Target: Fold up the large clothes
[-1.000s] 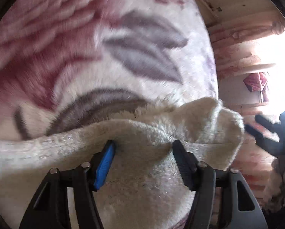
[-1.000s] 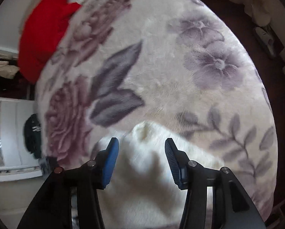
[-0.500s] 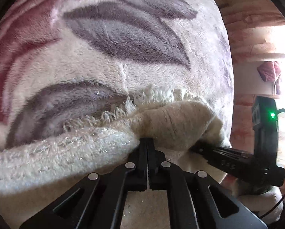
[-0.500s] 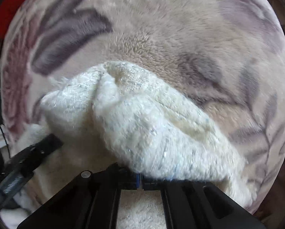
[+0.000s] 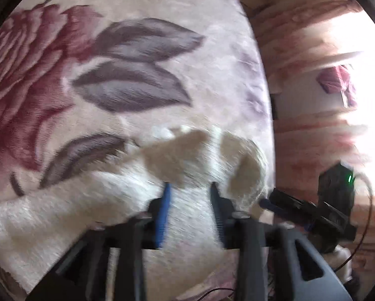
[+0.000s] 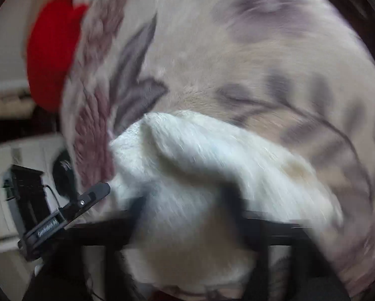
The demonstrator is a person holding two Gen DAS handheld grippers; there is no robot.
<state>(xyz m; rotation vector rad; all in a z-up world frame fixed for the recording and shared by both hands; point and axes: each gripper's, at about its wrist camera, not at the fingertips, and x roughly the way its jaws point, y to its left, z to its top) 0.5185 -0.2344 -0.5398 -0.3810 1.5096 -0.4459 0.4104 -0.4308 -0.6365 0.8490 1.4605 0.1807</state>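
Observation:
A cream fluffy garment [image 5: 107, 200] lies folded on the floral blanket [image 5: 137, 87]. My left gripper [image 5: 190, 193] hangs over its bunched edge. Its jaws are opening, with the blue pad [image 5: 165, 200] and the black pad apart and pile showing between them. In the right wrist view, which is blurred, the garment [image 6: 187, 155] fills the lower middle. My right gripper [image 6: 187, 203] stands wide over it, jaws opening, with fabric in the gap but not pinched. The two grippers are close together: the right gripper [image 5: 288, 204] shows beside the left one, and the left gripper [image 6: 94, 193] appears at the lower left.
The blanket [image 6: 237, 62] covers a bed whose edge drops off at the right of the left wrist view, beside a wooden wall [image 5: 300, 138] and a bright window. A red cloth [image 6: 52, 50] lies at the blanket's far left, with white furniture [image 6: 1, 175] below it.
A second ago both grippers stood open over the garment's edge. Half a second ago both were shut on it. Now both have let go, opened and drawn back a little.

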